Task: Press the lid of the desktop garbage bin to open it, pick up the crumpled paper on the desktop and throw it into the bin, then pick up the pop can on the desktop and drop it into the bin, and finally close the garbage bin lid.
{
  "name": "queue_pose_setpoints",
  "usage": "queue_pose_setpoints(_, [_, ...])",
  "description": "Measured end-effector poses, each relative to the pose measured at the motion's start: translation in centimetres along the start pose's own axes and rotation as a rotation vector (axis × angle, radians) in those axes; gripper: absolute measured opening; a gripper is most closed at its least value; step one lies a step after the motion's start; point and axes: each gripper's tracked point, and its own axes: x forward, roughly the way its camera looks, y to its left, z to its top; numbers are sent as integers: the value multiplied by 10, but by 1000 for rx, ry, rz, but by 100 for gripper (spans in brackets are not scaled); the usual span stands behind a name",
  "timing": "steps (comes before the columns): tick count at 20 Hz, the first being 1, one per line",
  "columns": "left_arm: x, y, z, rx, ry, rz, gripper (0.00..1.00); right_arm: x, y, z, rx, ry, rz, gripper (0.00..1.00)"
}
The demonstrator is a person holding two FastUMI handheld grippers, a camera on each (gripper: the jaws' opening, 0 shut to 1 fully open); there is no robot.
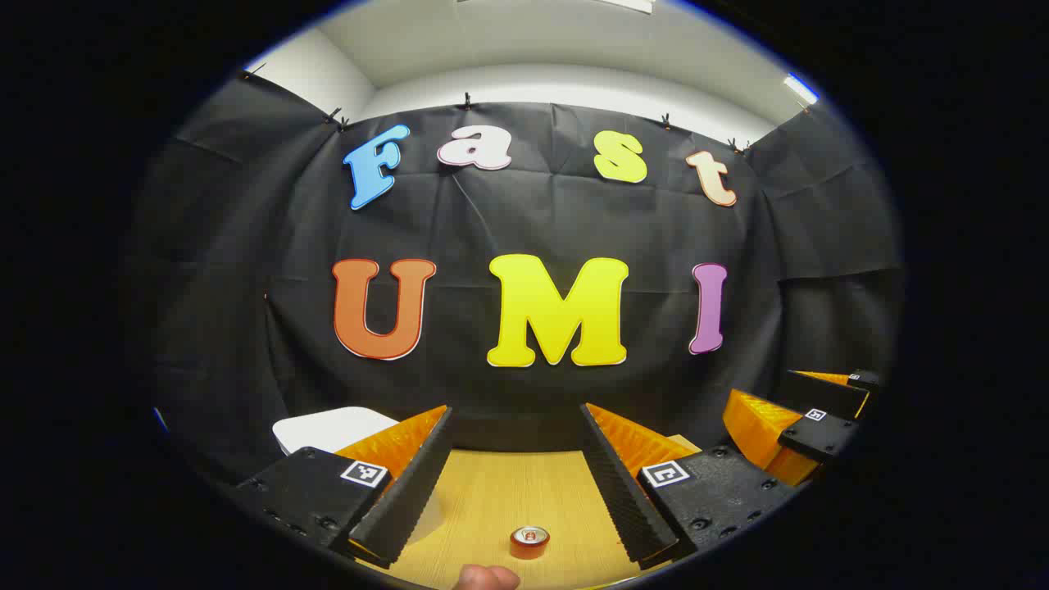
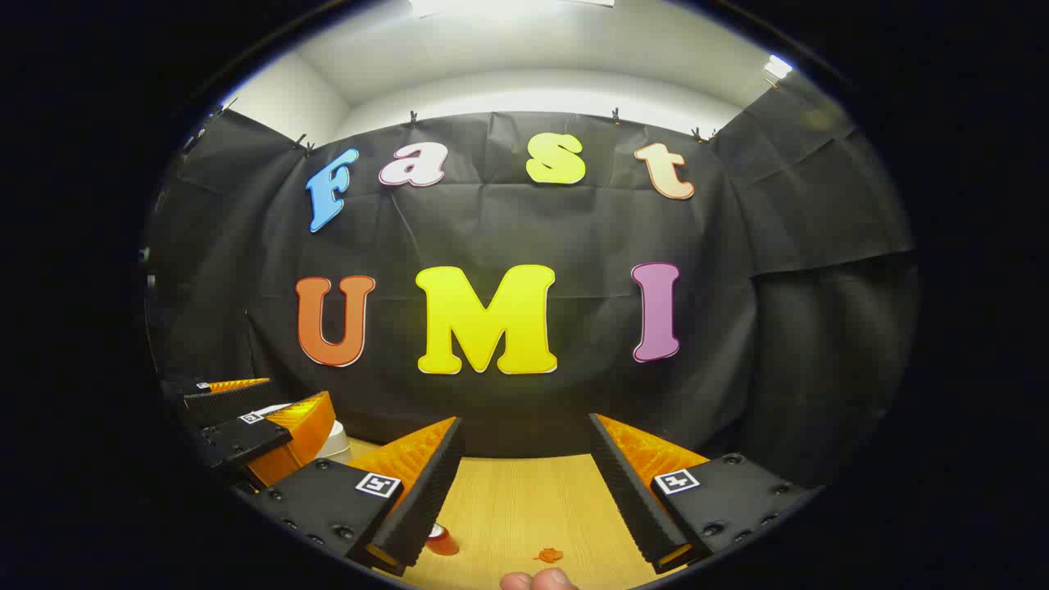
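Upright, the pop can (image 1: 530, 542) shows its silver top.

Open wooden bench (image 1: 500, 492) ahead; small red pop can (image 1: 529, 542) standing in the middle, white bin (image 1: 328, 428) off left.

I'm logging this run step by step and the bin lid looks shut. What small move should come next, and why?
Probably lower the left gripper leftward onto the white bin and press its lid. Its jaws stand open and empty, the bin sits just left of them with the lid down, and the pop can stands on the wooden desktop, so nothing can go in yet.
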Motion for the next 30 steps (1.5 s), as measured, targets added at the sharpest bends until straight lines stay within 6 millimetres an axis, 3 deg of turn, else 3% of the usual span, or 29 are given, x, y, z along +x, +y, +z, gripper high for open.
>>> queue_pose_setpoints(5, [-4,5,3,8,-13,30,100,6,-2,-2,1,3,7,96])
queue_pose_setpoints(8, [-4,10,4,21,-24,55,96,9,-4,-5,11,10,9,96])
queue_pose_setpoints(9, [-3,12,5,24,-27,62,100,10,-3,-7,11,15,9,96])
queue_pose_setpoints(10, [-2,13,5,23,-25,69,96,12,-2,-8,9,18,9,94])
queue_pose_setpoints(18, [6,34,3,32,-14,116,96,24,19,-15,17,37,50,94])
queue_pose_setpoints(21, [15,46,1,28,-10,142,96,26,15,-13,1,31,46,94])
queue_pose_setpoints(24, [27,67,-7,23,5,198,96,33,6,-12,-6,24,30,96])
queue_pose_setpoints(30, [54,133,-31,28,62,361,100,40,-11,-15,-10,40,10,96])
